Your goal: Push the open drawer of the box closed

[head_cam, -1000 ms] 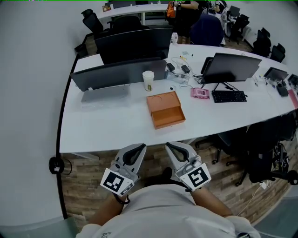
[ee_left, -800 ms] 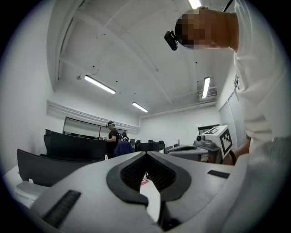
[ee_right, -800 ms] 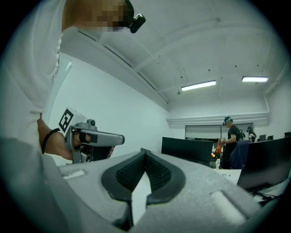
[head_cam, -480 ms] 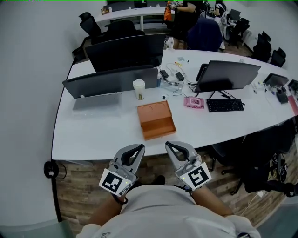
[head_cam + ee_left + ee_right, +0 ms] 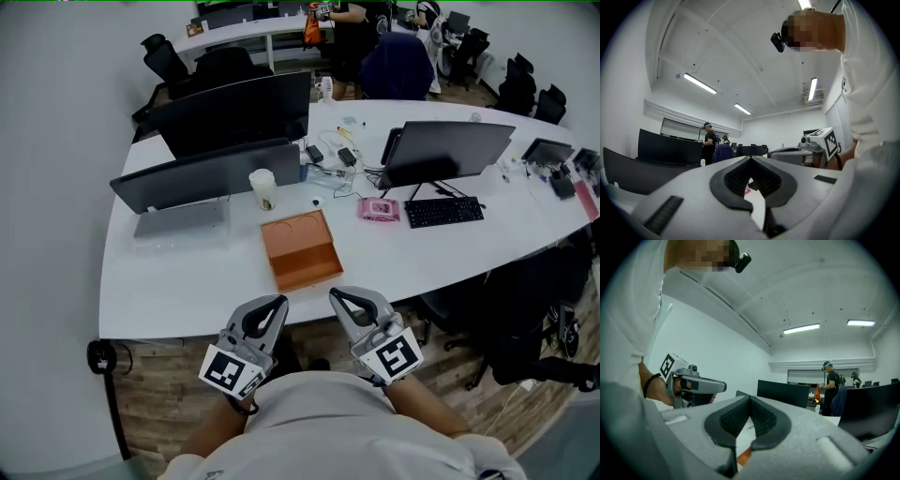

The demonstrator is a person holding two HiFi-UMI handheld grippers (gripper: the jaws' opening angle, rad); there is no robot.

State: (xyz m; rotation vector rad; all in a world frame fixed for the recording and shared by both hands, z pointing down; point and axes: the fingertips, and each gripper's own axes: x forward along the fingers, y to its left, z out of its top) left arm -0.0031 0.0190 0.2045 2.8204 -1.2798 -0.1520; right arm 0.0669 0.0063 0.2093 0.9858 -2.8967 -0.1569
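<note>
Both grippers nearer the desk (image 5: 178, 281) than before, left gripper (image 5: 277, 301) and right gripper (image 5: 335, 294) jaws closed, empty, orange box (image 5: 292, 234) just ahead on desk, drawer (image 5: 307, 267) open.

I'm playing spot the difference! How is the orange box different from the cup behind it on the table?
The orange box is low and flat-sided; the cup is whitish, round and upright. The orange box lies nearer the front edge of the white table; the cup stands farther back, by a dark monitor. The orange box has a drawer pulled out; the cup has no such part. Both rest on that table.
</note>
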